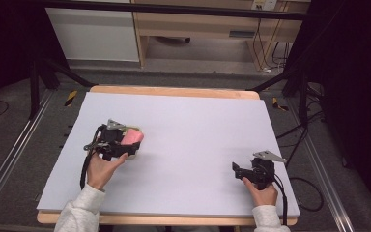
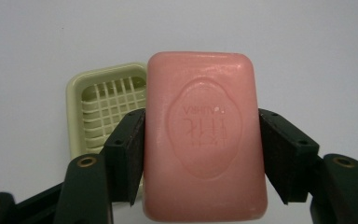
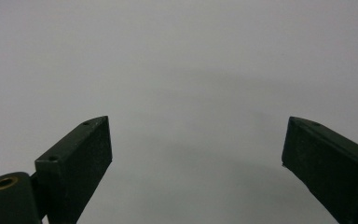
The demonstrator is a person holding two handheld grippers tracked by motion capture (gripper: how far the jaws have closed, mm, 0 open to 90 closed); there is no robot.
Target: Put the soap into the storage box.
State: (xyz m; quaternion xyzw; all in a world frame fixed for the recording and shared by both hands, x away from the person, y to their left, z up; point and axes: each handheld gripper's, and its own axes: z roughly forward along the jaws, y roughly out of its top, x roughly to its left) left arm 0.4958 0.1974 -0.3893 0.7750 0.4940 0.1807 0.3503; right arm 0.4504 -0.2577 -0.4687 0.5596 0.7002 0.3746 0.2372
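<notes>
In the high view the left gripper [image 1: 131,140] and the hand behind it cover most of the soap dish [image 1: 134,155], so just a pale sliver peeks out below the black body, near the table's left edge. The left gripper view shows more of it: the soap dish [image 2: 106,107] lies on the white table [image 2: 37,42] with its ribbed grid floor showing, but its right part is hidden behind the soap and its lower edge behind the left jaw. The soap [image 2: 205,135] is cut off at the bottom by the frame, and the raised lettering on its oval stamp reads mirrored and is hard to make out. The right gripper [image 1: 236,170] sits small and dark near the table's right front corner, and its jaws are hard to tell apart from above.

Counted: one pink bar of soap, one cream soap dish, two grippers, two hands.

The left gripper [image 2: 203,140] is clenched on the soap, both pads pressing its long sides, and holds it above and partly over the dish. The right gripper [image 3: 196,158] is released, its jaws standing wide apart with bare table [image 3: 177,56] between them.
</notes>
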